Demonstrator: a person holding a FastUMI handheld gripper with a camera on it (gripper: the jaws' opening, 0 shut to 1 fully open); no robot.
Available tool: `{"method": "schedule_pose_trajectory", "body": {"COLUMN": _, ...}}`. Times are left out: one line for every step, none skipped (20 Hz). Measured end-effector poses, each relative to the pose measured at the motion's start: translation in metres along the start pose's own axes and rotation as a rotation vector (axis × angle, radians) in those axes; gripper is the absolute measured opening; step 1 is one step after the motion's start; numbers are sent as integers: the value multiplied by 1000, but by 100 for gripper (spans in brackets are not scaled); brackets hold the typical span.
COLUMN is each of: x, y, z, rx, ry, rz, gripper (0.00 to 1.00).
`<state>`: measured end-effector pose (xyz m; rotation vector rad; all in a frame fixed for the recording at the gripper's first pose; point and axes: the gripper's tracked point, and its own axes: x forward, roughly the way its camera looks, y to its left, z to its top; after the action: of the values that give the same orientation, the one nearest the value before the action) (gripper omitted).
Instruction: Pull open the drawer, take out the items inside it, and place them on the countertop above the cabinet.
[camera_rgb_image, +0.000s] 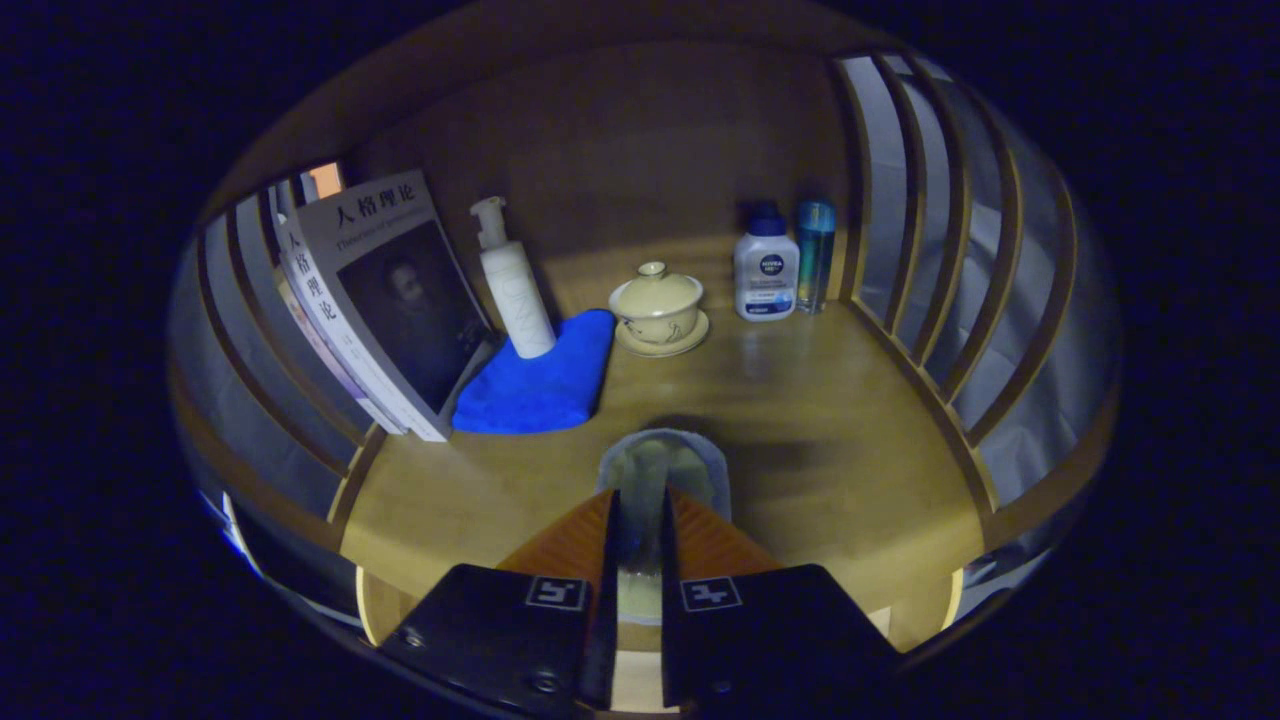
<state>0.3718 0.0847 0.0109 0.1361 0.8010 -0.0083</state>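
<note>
Cloth in tool, countertop.

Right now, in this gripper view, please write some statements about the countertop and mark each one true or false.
1. The gripper holds a clear item between its fingers. True.
2. The pump bottle stands on the blue cloth. True.
3. The lidded cup lies tipped on its side. False: it stands upright on its saucer.
4. The books lean beside the white bottle. False: they lean at the opposite side, next to the cloth.
</note>
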Motion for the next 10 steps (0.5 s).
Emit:
{"method": "schedule_pose_trajectory", "body": {"x": -5, "y": 3, "z": 5, "rx": -35, "ry": -27, "rz": 4, "gripper": 30}}
{"method": "schedule_pose_trajectory", "body": {"x": -1, "y": 0, "z": 9, "rx": -65, "ry": -40, "rz": -12, "gripper": 36}}
{"method": "schedule_pose_trajectory", "body": {"x": -2, "y": 2, "z": 7, "rx": -92, "ry": -53, "rz": -15, "gripper": 52}}
{"method": "schedule_pose_trajectory", "body": {"x": -4, "y": 7, "z": 8, "rx": -120, "ry": -67, "rz": -8, "gripper": 68}}
{"method": "schedule_pose_trajectory", "body": {"x": -8, "y": 10, "z": 7, "rx": -142, "ry": -82, "rz": -12, "gripper": 84}}
{"method": "schedule_pose_trajectory", "body": {"x": -11, "y": 12, "z": 8, "rx": -158, "ry": -106, "rz": -11, "gripper": 84}}
{"method": "schedule_pose_trajectory", "body": {"x": -15, "y": 15, "z": 9, "rx": -168, "ry": -135, "rz": -10, "gripper": 84}}
{"method": "schedule_pose_trajectory", "body": {"x": -22, "y": 16, "z": 10, "rx": -172, "ry": -173, "rz": -9, "gripper": 84}}
{"method": "schedule_pose_trajectory", "body": {"x": -30, "y": 19, "z": 10, "rx": -179, "ry": -208, "rz": -2, "gripper": 84}}
{"method": "schedule_pose_trajectory", "body": {"x": -39, "y": 20, "z": 11, "rx": -179, "ry": -252, "rz": -3, "gripper": 84}}
